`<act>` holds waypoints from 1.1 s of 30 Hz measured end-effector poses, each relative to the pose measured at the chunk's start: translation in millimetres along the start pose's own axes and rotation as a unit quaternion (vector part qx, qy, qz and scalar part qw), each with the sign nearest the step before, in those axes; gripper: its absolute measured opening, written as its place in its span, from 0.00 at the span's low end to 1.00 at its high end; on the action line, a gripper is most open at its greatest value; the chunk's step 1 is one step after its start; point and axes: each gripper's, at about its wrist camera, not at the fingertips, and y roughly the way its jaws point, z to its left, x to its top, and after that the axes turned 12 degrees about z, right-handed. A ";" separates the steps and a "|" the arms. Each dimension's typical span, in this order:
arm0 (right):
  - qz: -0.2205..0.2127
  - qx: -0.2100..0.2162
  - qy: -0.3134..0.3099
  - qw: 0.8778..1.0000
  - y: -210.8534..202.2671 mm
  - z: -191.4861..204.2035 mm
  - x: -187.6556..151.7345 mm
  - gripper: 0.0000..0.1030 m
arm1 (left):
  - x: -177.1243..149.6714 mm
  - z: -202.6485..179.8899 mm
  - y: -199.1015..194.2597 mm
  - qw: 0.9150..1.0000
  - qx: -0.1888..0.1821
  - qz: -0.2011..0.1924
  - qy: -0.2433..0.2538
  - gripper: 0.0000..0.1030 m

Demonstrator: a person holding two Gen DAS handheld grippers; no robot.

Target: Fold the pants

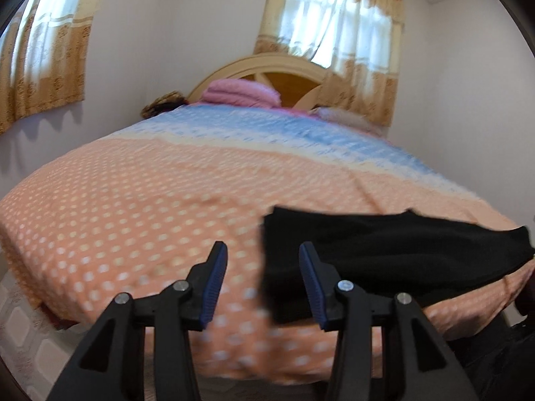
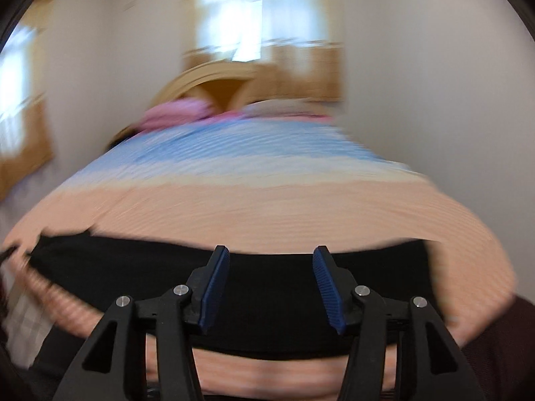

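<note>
where pants [image 1: 384, 254] meet bed edge [image 1: 234, 361], both grippers wide

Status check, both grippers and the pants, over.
Left gripper open, empty. Right gripper open, above black pants. Pants flat near the bed edge. Nothing in the way.

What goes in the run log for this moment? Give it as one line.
task: fold pants | left gripper: open, empty | right gripper: open, empty | black pants: lying on bedspread near bed's front edge
</note>
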 end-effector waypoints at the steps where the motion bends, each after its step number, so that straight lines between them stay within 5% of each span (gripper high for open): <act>1: 0.009 0.021 -0.024 0.999 7.4 24.5 1.7 0.52 | 1.3 -5.8 -0.3 1.000 -0.008 -0.002 0.002 0.47; 6: 0.048 0.120 -0.180 0.975 43.2 171.1 -8.9 0.52 | 3.1 -41.3 12.4 0.999 -0.027 0.009 0.043 0.49; 12: 0.076 0.132 -0.282 0.947 78.3 262.8 -35.2 0.52 | -11.7 -46.9 36.9 0.997 -0.032 0.054 0.045 0.50; 18: 0.088 0.083 -0.342 0.932 108.3 287.2 -49.5 0.52 | -27.9 -50.5 36.1 0.996 -0.029 0.056 0.065 0.51; 21: 0.092 0.075 -0.339 0.933 112.9 282.8 -50.7 0.16 | -28.0 -47.9 33.7 0.996 -0.037 0.054 0.056 0.51; 23: 0.091 0.081 -0.329 0.936 108.3 277.7 -49.8 0.06 | -26.9 -45.1 32.7 0.997 -0.039 0.054 0.050 0.51; 29: 0.081 0.095 -0.327 0.937 84.9 271.5 -48.6 0.04 | -28.8 -34.5 23.8 0.997 -0.044 0.052 0.036 0.51; 33: 0.111 0.076 -0.352 0.926 106.0 280.3 -63.5 0.04 | -30.9 -32.0 24.2 0.997 -0.044 0.055 0.031 0.51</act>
